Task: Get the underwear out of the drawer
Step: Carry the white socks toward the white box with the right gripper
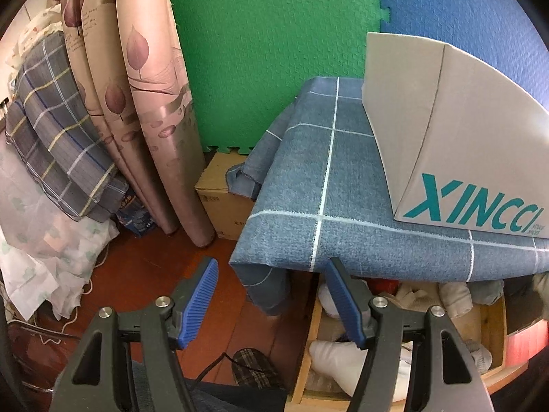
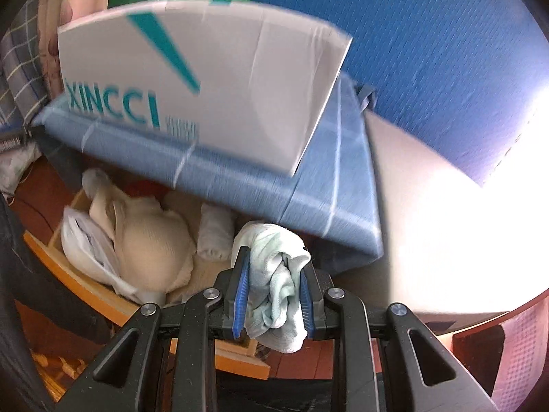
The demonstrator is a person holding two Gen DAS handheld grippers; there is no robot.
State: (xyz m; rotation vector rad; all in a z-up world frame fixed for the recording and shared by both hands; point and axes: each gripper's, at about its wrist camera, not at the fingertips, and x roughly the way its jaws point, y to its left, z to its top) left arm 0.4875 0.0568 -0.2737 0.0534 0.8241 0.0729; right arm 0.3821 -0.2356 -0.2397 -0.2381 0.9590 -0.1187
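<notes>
Your right gripper has the underwear, a pale mint, bunched piece of cloth, clamped between its blue fingers. The bundle sits at the lower centre of the right wrist view, bulging above and below the pads, in front of the open drawer rather than down among its contents.

To the left of it in that view, the wooden drawer holds a cream garment, a white folded piece at its left edge, and a small light roll just behind the held cloth. Above the drawer, a blue checked cloth covers the tabletop and overhangs its front edge. A white box printed with teal XINCCI lettering stands on that cloth, blurred. The far right of the frame is washed out by bright light.

Your left gripper has its fingers spread wide with nothing between them. In the left wrist view it sits at the lower centre, the right finger over the drawer's left corner, the left one over the reddish wooden floor. Behind it, green and blue foam mats line the wall, patterned rolls lean at the upper left, and a cardboard carton rests on the floor beside the table.
</notes>
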